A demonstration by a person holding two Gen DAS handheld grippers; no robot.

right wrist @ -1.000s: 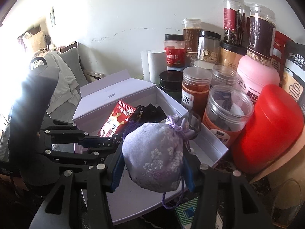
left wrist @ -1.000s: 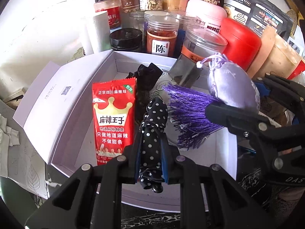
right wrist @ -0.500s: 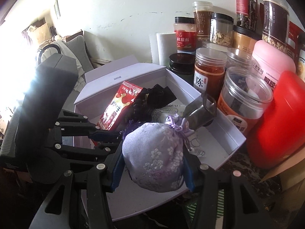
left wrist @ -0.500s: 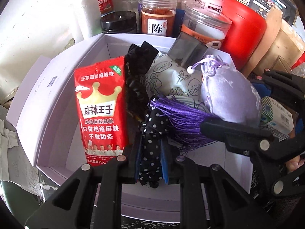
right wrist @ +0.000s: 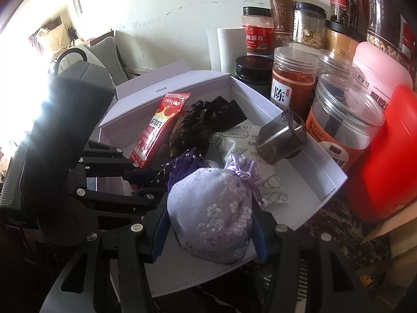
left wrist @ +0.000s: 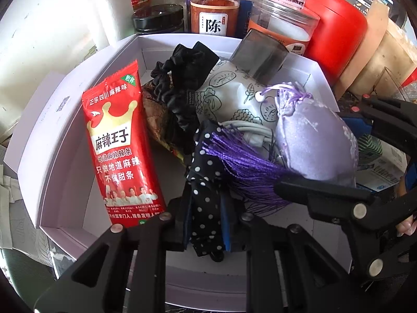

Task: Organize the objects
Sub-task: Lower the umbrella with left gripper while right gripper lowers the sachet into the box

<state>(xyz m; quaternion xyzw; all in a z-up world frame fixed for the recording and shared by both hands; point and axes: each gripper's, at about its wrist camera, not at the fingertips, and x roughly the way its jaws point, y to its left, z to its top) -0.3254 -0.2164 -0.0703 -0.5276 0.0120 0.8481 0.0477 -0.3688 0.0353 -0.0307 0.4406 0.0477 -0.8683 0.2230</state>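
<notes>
Hovering over the white box [left wrist: 47, 140]
A polka-dot cloth [left wrist: 206, 206] is clamped by the left gripper [left wrist: 206, 229]; a lilac sachet [right wrist: 213, 216] is gripped by the right gripper [right wrist: 208, 234].

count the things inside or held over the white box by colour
red: 1, snack packet
black: 1, scrunchie
black with white dots: 1, polka-dot cloth in the left tool
purple: 1, tasselled sachet in the right tool
white patterned: 1, pouch
grey: 1, metal cup
total: 6
</notes>
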